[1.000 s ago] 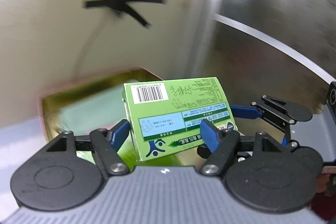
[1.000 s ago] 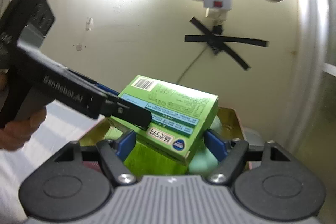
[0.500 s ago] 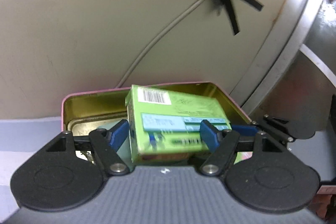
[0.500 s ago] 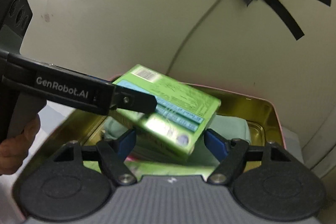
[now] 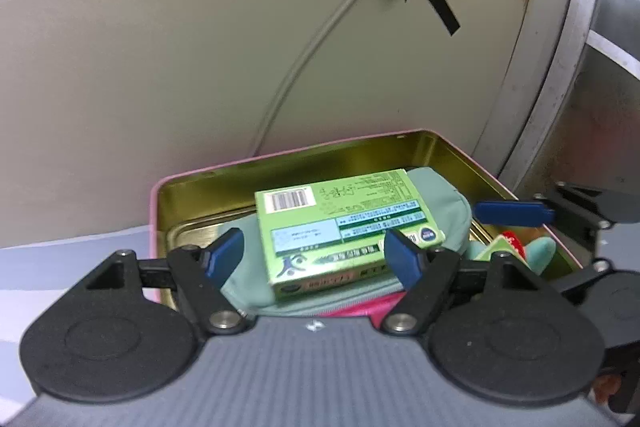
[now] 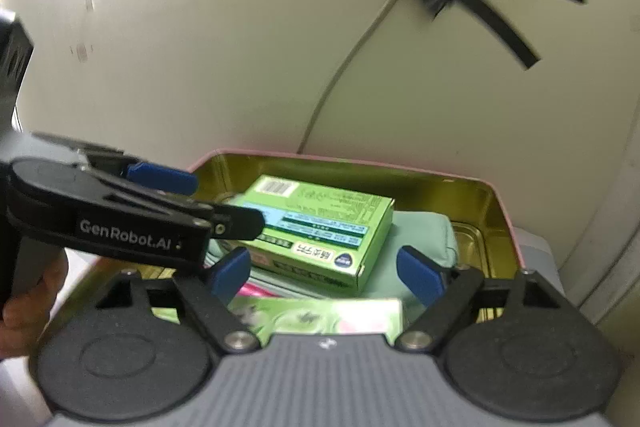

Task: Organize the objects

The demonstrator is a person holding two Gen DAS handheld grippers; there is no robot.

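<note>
Left hand-held gripper: its jaws are opening around the near left part of the green printed cardboard box; the left blue pad is standing clear of the box, while the right pad is overlapping the box's near right part, so contact there cannot be told.
Green box: it is lying flat, barcode side up, on a pale teal fabric pouch inside the open pink-rimmed, gold-lined metal tin at the far edge of the table, below the wall.
Right hand-held gripper: its jaws are opening wide; both blue pads are standing apart from the box, nothing pressed between them.
Step in hand: letting the box settle in the tin.
Doing it well: opening both sets of pads fully before backing off, so no pad is dragging the box along.
Risk: the pouch is soft, so the box is likely sliding or tipping if nudged.
Next move: pulling both grippers back toward the near side, clear of the tin rim.
</note>
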